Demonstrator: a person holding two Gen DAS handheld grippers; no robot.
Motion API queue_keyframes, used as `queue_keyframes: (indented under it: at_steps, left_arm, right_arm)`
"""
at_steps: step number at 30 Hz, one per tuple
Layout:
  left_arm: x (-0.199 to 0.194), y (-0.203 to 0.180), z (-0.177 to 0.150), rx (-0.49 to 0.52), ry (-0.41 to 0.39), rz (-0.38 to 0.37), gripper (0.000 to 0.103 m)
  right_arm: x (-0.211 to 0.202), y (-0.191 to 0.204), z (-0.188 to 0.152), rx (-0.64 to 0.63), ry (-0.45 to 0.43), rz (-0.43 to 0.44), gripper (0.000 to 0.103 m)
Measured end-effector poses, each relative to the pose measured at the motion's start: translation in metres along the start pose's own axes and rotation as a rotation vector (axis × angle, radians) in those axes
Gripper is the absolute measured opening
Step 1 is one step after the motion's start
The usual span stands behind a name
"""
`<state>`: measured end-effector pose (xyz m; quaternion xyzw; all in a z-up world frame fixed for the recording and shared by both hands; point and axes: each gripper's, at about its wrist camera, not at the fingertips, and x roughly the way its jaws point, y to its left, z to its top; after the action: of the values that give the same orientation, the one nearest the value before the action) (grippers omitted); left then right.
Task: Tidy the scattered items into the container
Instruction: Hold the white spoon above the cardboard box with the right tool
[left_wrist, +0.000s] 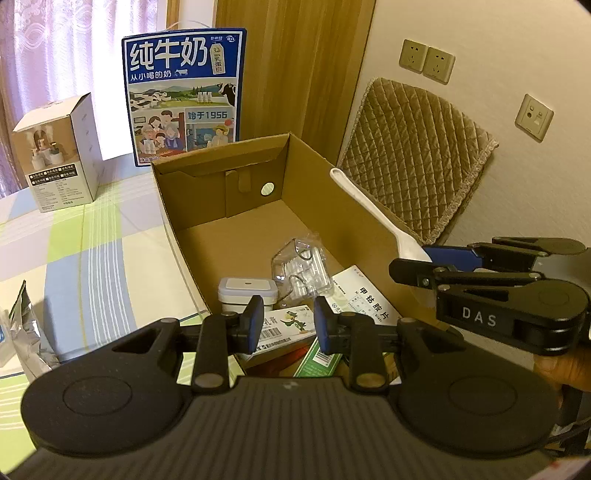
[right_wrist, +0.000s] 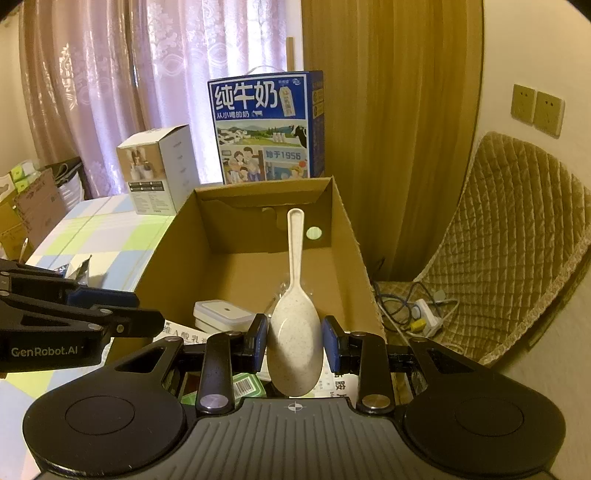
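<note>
A cardboard box (left_wrist: 236, 206) on the counter already holds a small white tub (left_wrist: 246, 291), a clear packet (left_wrist: 301, 271) and medicine cartons (left_wrist: 364, 299). The right tool (right_wrist: 294, 347) grips a white rice spoon (right_wrist: 293, 332) above it, not yet released. The left tool (left_wrist: 289, 325) hangs nearly closed and empty. A foil wrapper (left_wrist: 22, 328) remains at the counter's left edge.

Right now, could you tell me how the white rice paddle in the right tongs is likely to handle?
The rice paddle looks like stiff, light plastic. Its glossy, curved scoop may slip or pivot between the right tongs, since they pinch only its edges.
</note>
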<state>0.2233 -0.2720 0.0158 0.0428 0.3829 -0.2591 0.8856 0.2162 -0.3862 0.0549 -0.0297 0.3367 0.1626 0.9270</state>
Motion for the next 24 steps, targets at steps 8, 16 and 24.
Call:
queue_keyframes:
  at_steps: [8, 16, 24]
  left_arm:
    - [-0.003, -0.0009, 0.0, 0.001, -0.003, 0.001, 0.024]
    - [-0.0031, -0.0005, -0.0009, 0.0, -0.005, 0.001, 0.025]
    - [-0.0031, 0.0003, -0.0018, 0.001, -0.004, 0.0, 0.026]
  right_arm:
    - [-0.0003, 0.0017, 0.0024, -0.005, 0.002, 0.002, 0.029]
    - [-0.0006, 0.0024, 0.0059, -0.006, -0.001, 0.003, 0.029]
    - [0.0031, 0.0024, 0.0103, 0.006, -0.006, 0.011, 0.038]
